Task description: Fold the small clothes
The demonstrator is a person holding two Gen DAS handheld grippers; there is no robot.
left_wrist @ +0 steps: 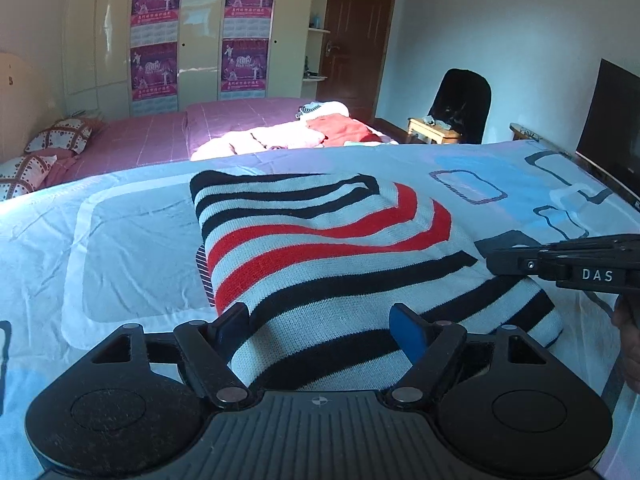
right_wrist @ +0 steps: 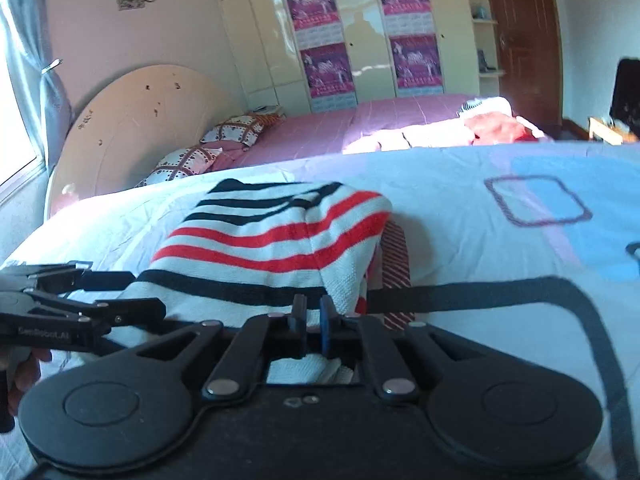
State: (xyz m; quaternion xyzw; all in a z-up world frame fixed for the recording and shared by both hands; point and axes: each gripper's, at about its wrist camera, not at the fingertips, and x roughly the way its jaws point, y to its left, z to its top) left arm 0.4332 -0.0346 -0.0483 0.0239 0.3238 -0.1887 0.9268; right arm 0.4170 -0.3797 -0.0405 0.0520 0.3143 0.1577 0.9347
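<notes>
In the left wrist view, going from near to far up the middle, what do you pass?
Left gripper → black, white and red striped knit garment → pale blue patterned bedsheet → pink bedspread → cream wardrobe with purple posters.

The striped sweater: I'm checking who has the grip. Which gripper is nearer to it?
Right. The right gripper is shut on the striped sweater at its near edge. The left gripper is open, its fingers straddling the near hem without pinching it.
</notes>
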